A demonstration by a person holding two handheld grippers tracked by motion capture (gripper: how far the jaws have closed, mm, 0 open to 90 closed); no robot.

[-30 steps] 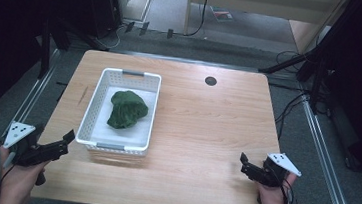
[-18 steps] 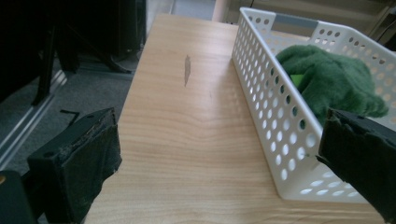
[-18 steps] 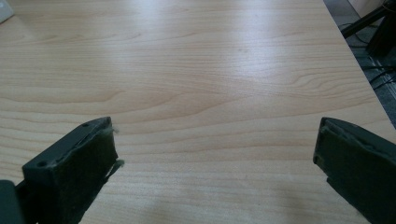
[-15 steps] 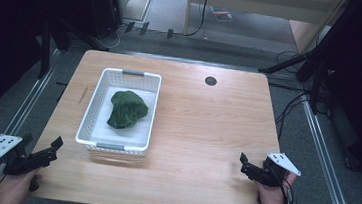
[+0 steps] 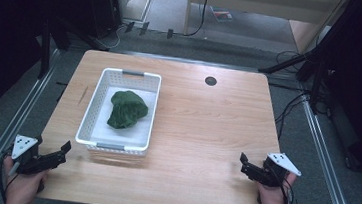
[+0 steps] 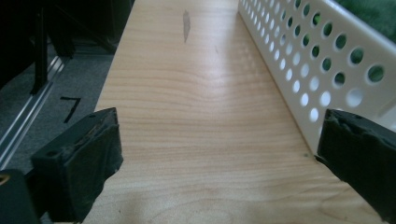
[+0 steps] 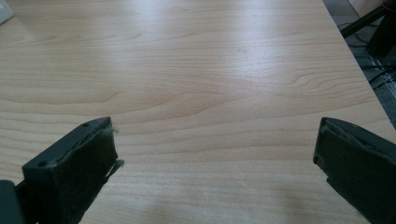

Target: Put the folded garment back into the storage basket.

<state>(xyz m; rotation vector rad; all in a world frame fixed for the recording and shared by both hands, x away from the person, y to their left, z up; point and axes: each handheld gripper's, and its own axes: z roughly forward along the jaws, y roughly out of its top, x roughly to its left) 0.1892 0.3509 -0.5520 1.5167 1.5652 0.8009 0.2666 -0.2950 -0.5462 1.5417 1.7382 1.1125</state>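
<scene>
A white perforated basket [image 5: 99,105] stands on the left half of the wooden table and holds a crumpled dark green cloth [image 5: 127,109]. My left gripper [image 5: 61,152] hovers low over the table's front left corner, just left of the basket's near end. Its jaws stand wide and have just been closing a little, with nothing between them. The left gripper view shows this gripper [image 6: 219,144] over bare wood, the basket wall [image 6: 317,60] beside its right jaw. My right gripper [image 5: 244,164] rests open at the front right, with only wood between its jaws [image 7: 215,154].
A small black round insert [image 5: 210,81] sits in the tabletop near the far edge. A dark streak marks the wood left of the basket [image 5: 83,95]. Metal rails [image 5: 12,116] and cables run on the floor along both sides.
My left gripper has sunk toward the table at the front left corner, drifting slightly toward me. The right gripper, basket and cloth have stayed put.
</scene>
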